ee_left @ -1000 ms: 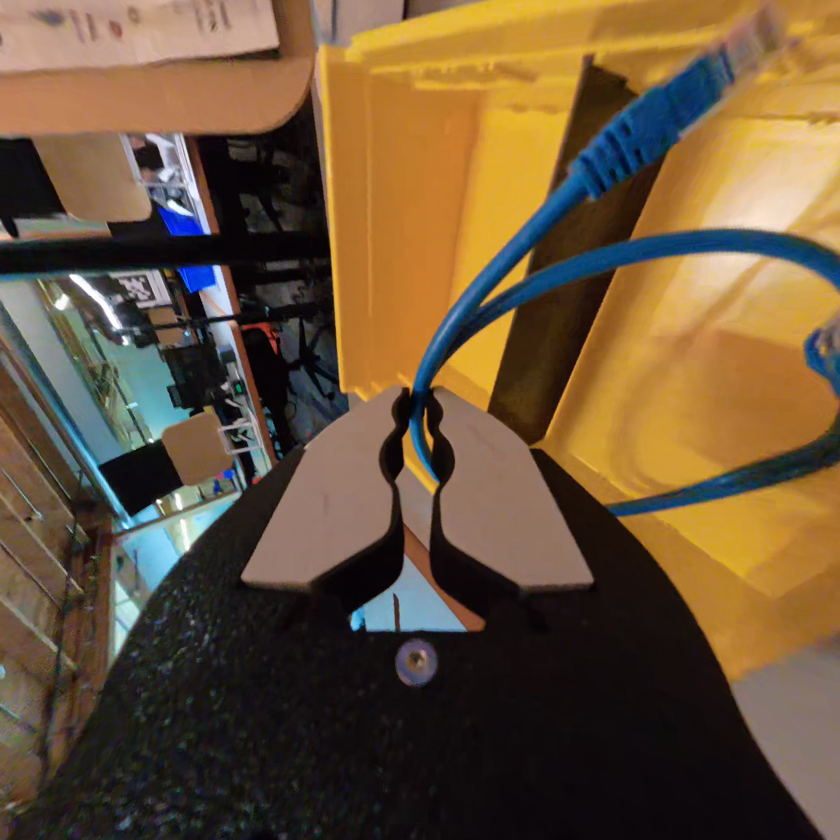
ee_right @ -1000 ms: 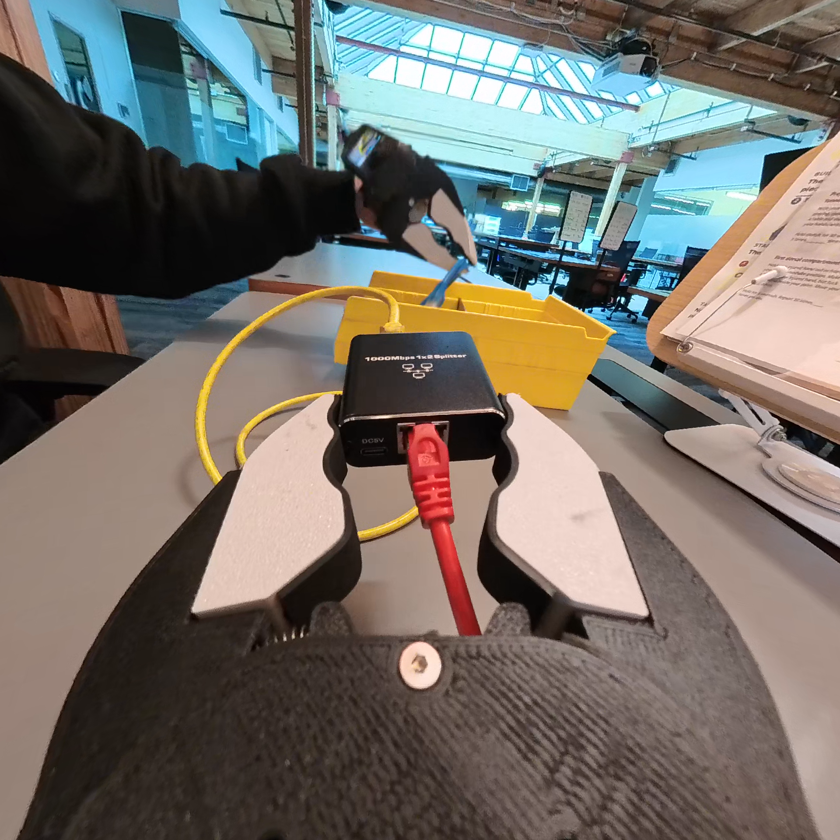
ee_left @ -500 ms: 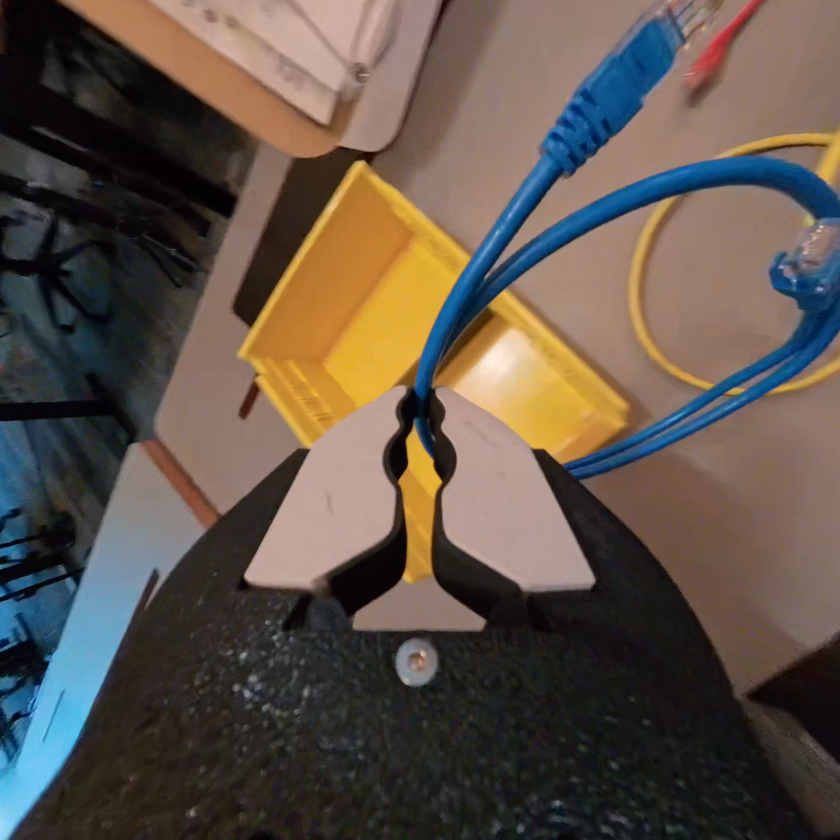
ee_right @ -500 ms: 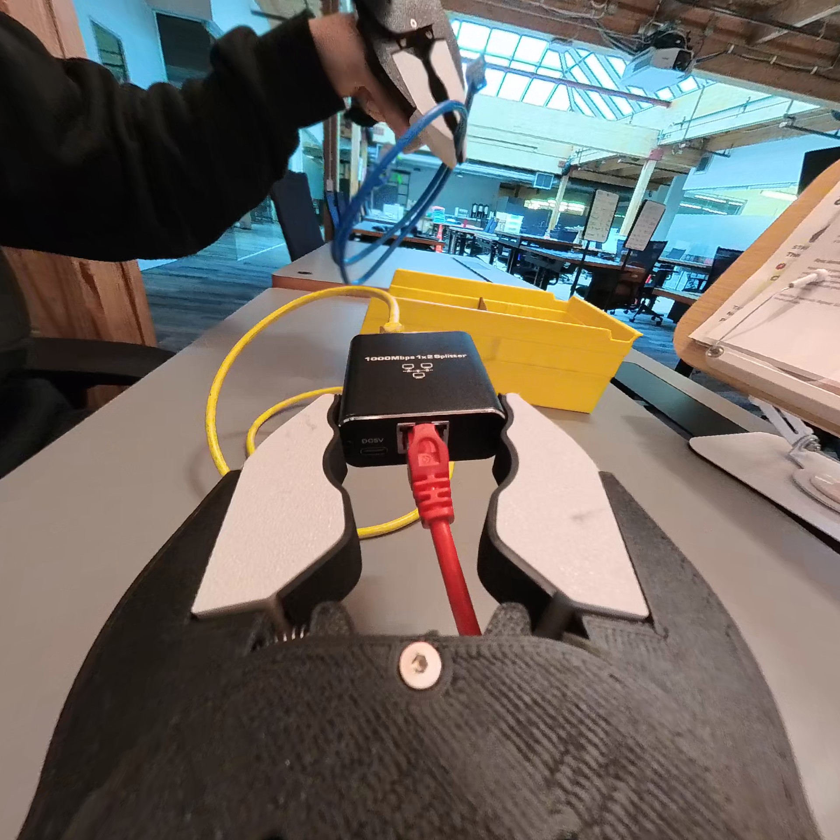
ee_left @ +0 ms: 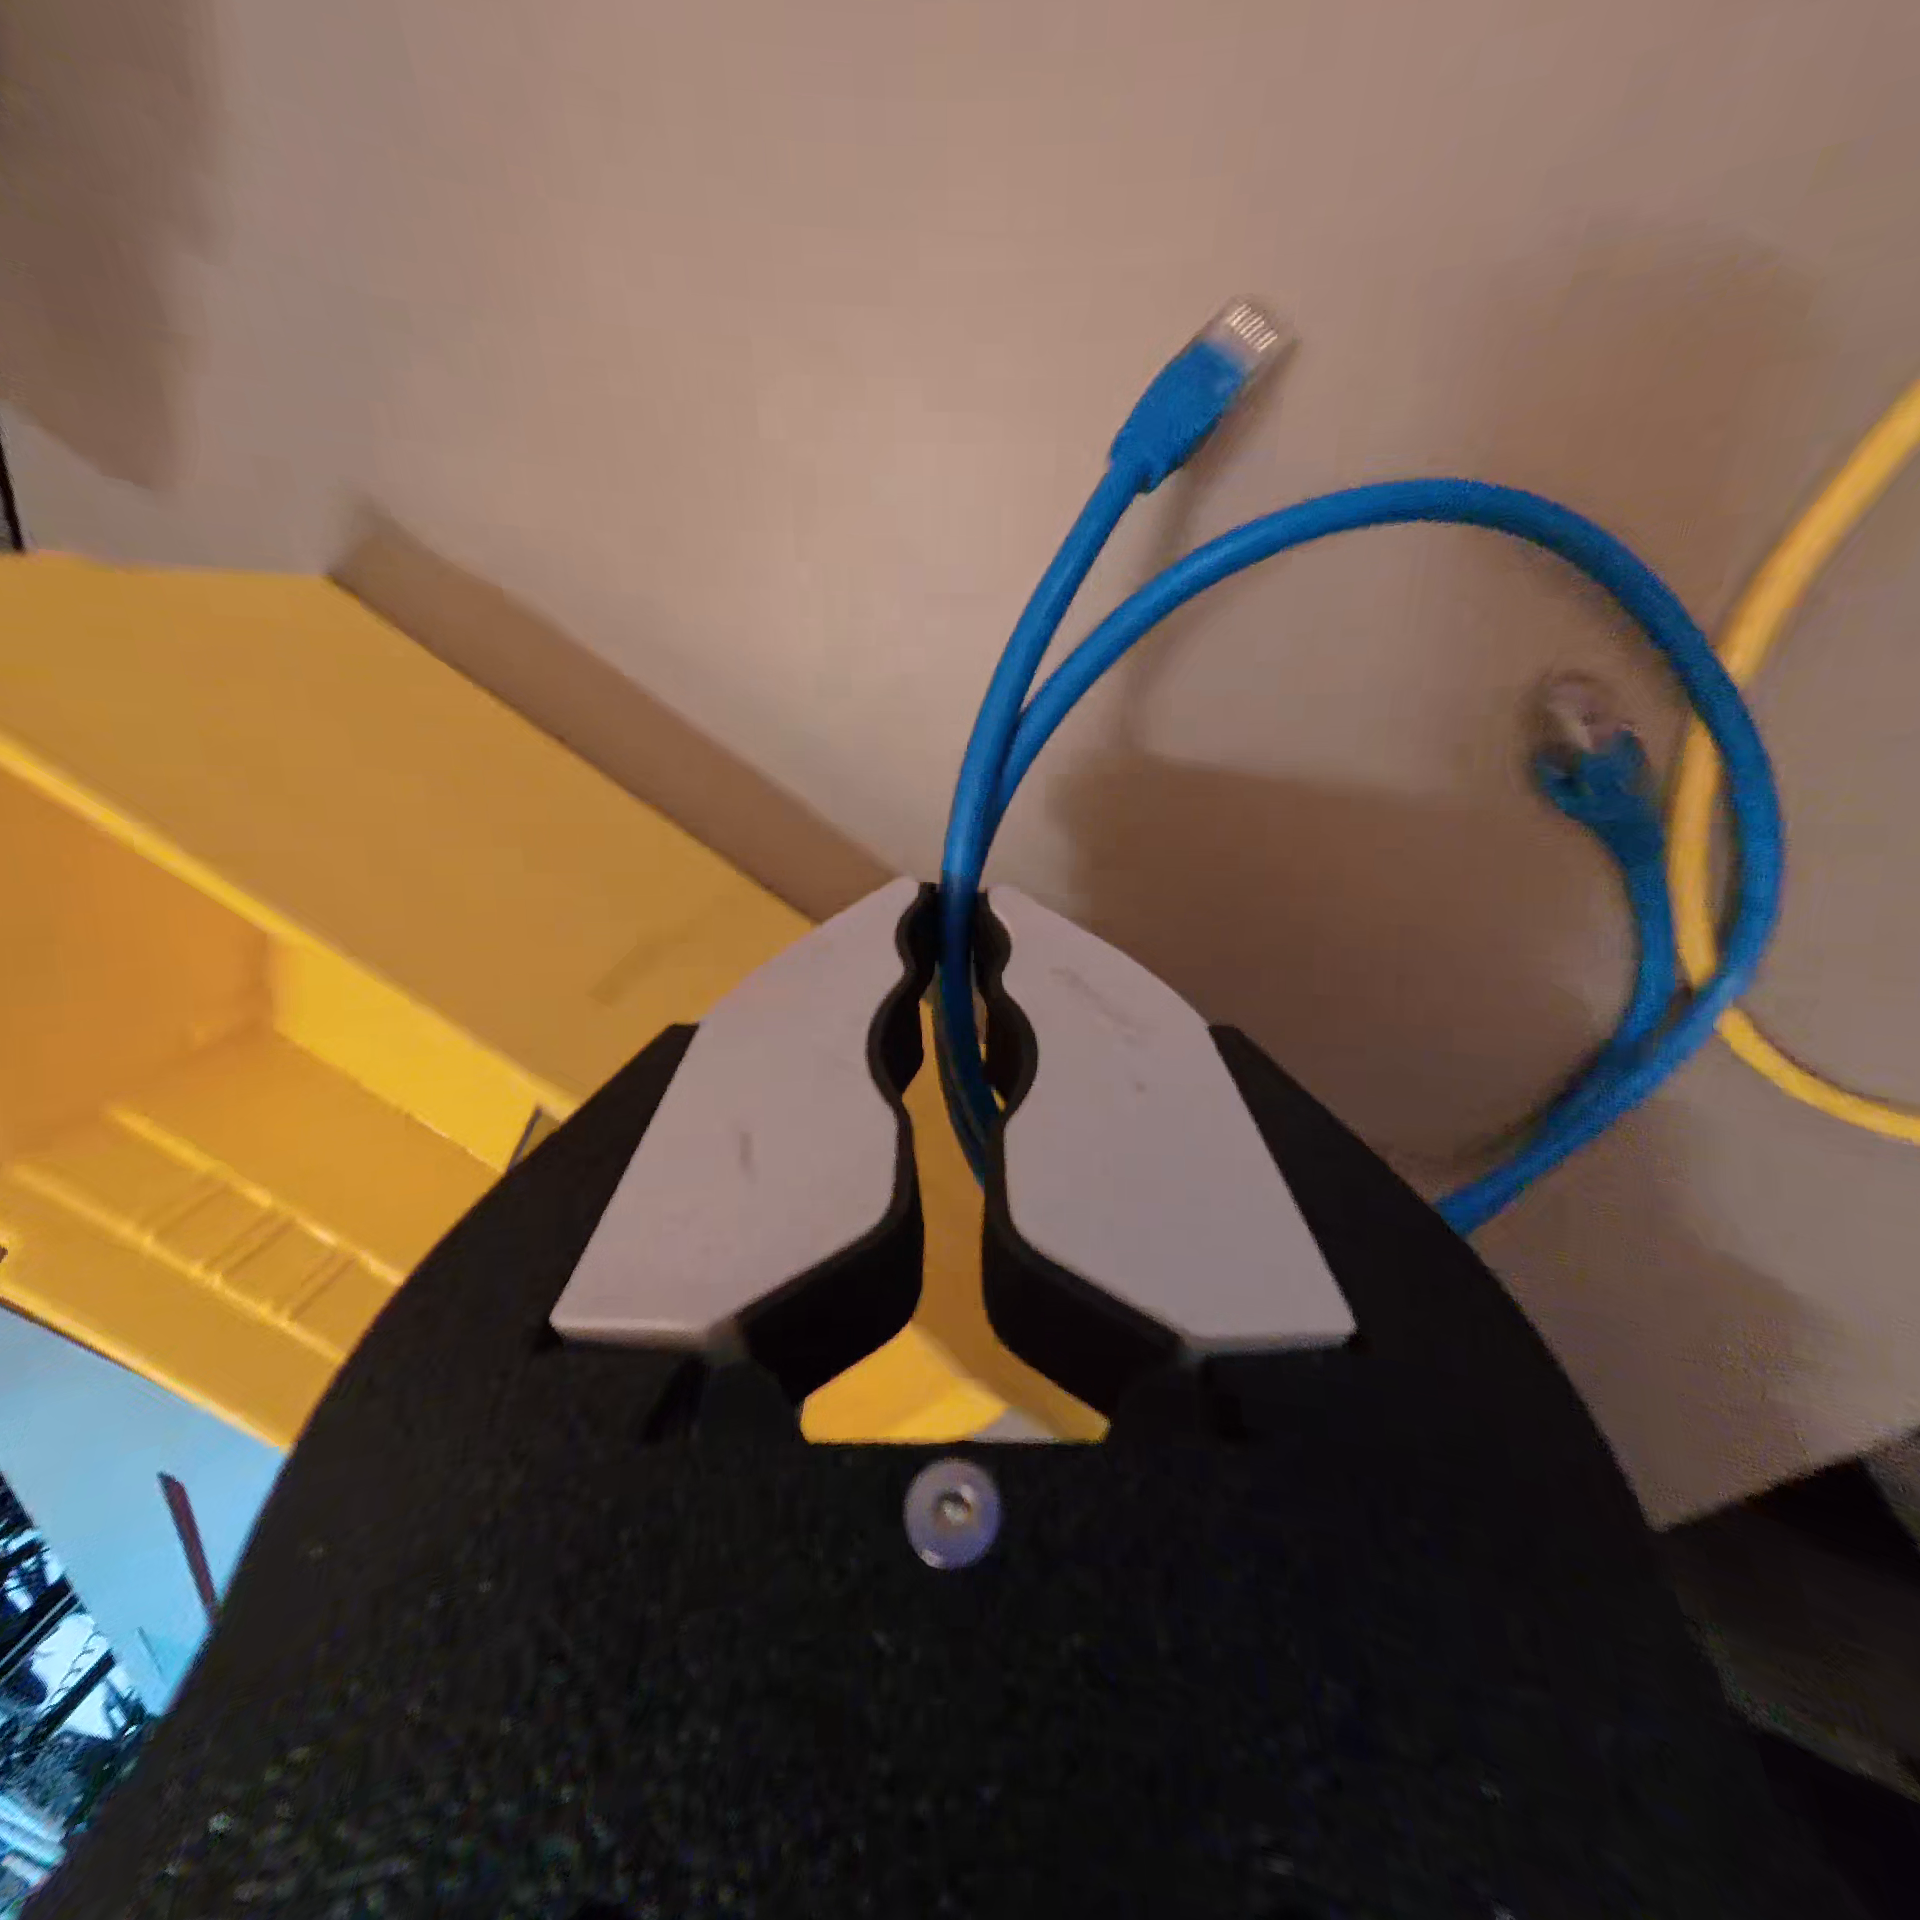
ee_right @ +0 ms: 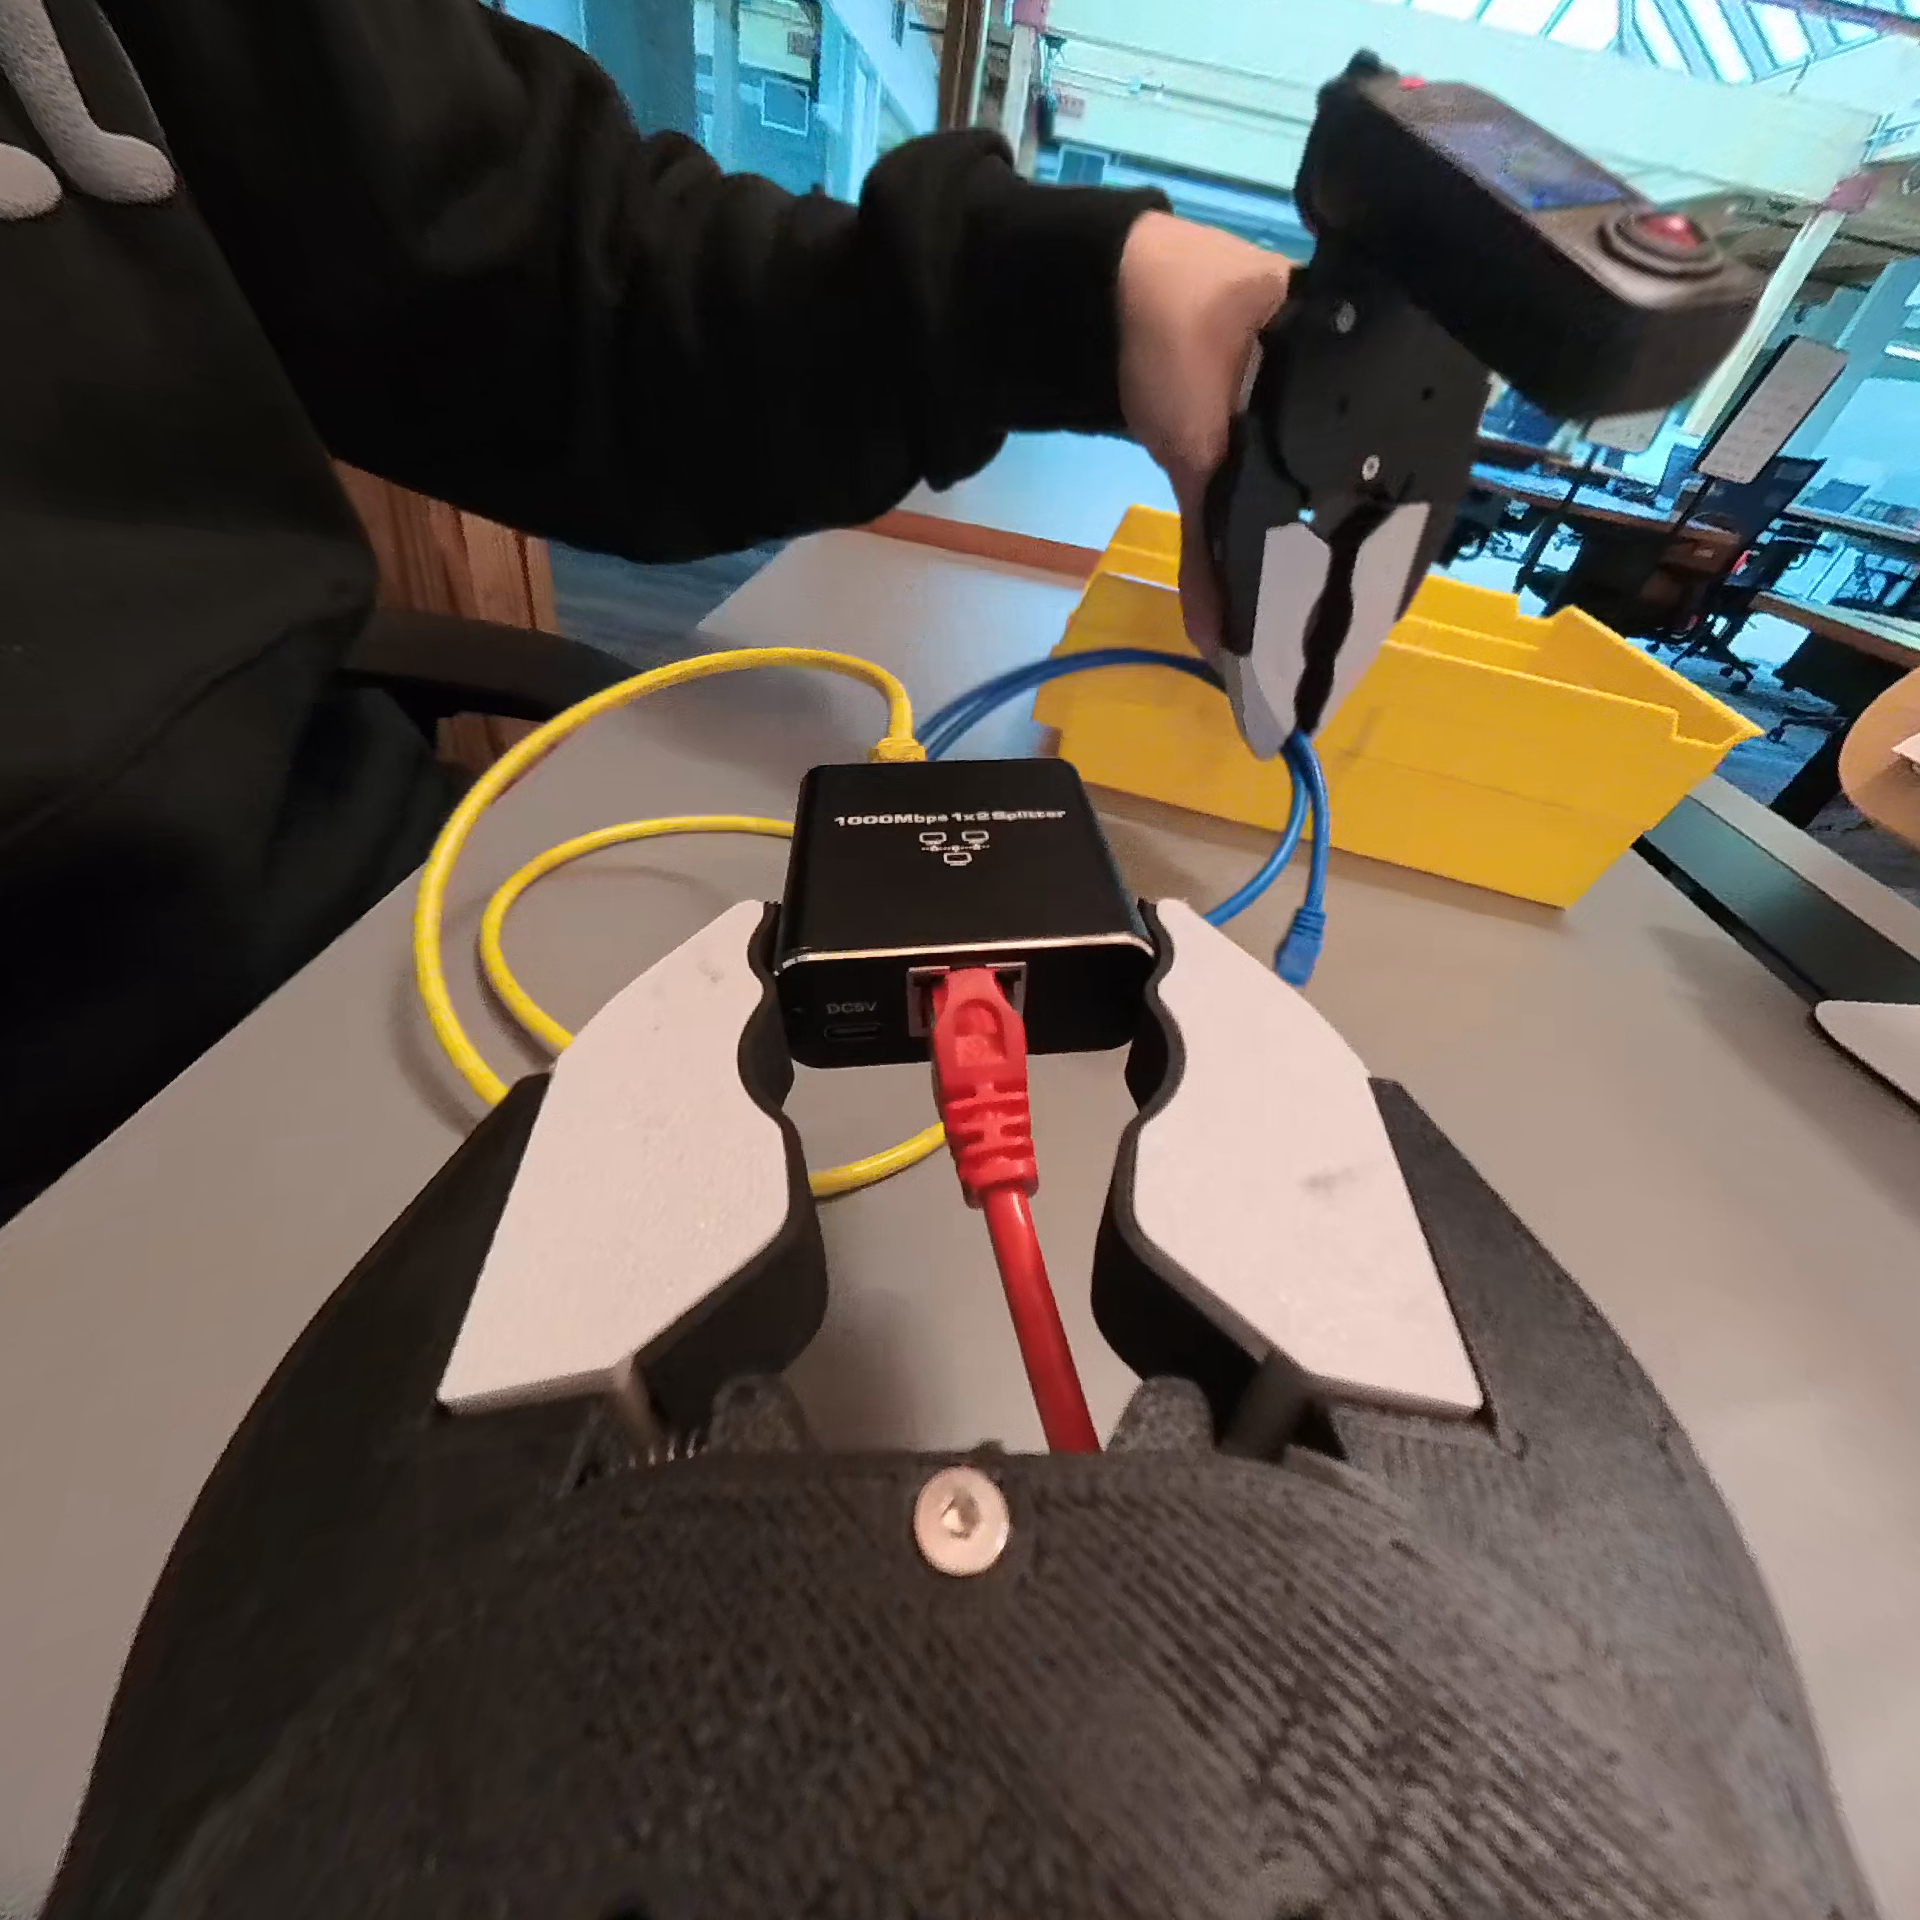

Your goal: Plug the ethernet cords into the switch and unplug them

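Left gripper [ee_left: 951, 904], nearly closed, pinches a doubled thin blue ethernet cord [ee_left: 1049, 665] mid-length, both plugs dangling above the grey table [ee_left: 727, 312]. Right gripper [ee_right: 961, 961] clamps the small black metal switch box [ee_right: 951, 862] by its sides — a red ethernet cord [ee_right: 982, 1091] plugged into its near face, a yellow ethernet cord [ee_right: 623, 686] at its far side. Regripping just behind a blue plug would probably aid insertion. A yellow plastic bin [ee_right: 1455, 748] crowds the space beyond the switch; open table lies to its right.
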`<state>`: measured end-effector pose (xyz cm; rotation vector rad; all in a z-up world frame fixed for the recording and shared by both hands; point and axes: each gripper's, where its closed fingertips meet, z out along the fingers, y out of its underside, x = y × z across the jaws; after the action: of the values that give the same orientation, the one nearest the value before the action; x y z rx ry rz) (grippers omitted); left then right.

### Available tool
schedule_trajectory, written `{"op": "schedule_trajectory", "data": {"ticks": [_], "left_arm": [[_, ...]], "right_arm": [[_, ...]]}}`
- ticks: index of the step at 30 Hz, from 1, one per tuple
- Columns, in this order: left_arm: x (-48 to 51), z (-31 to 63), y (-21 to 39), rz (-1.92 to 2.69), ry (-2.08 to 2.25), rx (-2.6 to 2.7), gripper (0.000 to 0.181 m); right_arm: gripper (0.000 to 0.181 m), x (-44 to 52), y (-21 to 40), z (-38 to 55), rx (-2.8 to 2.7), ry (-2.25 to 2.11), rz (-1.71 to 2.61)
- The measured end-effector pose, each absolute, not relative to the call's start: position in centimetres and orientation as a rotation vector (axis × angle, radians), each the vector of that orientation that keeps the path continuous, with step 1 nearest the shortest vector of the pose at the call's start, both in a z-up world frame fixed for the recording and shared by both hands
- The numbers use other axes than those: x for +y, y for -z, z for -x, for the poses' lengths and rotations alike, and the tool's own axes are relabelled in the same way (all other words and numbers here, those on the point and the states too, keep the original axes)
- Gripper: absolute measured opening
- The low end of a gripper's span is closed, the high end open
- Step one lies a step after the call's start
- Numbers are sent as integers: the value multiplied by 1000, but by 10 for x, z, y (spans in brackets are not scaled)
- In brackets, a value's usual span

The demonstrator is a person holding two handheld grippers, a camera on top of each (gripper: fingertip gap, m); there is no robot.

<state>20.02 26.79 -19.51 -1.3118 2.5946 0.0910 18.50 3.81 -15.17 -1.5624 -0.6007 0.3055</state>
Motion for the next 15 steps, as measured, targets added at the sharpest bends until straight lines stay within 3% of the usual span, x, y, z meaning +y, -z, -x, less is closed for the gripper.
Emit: {"op": "schedule_trajectory", "data": {"ticks": [1, 6, 8, 11, 15], "left_arm": [[267, -207, 200, 1301, -110, 2579, 6], [261, -227, 223, 1207, -177, 2563, 9], [255, -233, 226, 1149, -169, 2578, 28], [237, -246, 221, 841, -111, 2633, 40], [216, -238, 235, 536, -16, 2831, 32]], "right_arm": [[64, 39, 153, -187, -595, -305, 1571], [64, 39, 156, -191, -586, -303, 1585], [64, 39, 156, -193, -577, -299, 1585], [64, 39, 155, -194, -572, -302, 1581], [64, 36, 149, -195, -559, -322, 1533]]}}
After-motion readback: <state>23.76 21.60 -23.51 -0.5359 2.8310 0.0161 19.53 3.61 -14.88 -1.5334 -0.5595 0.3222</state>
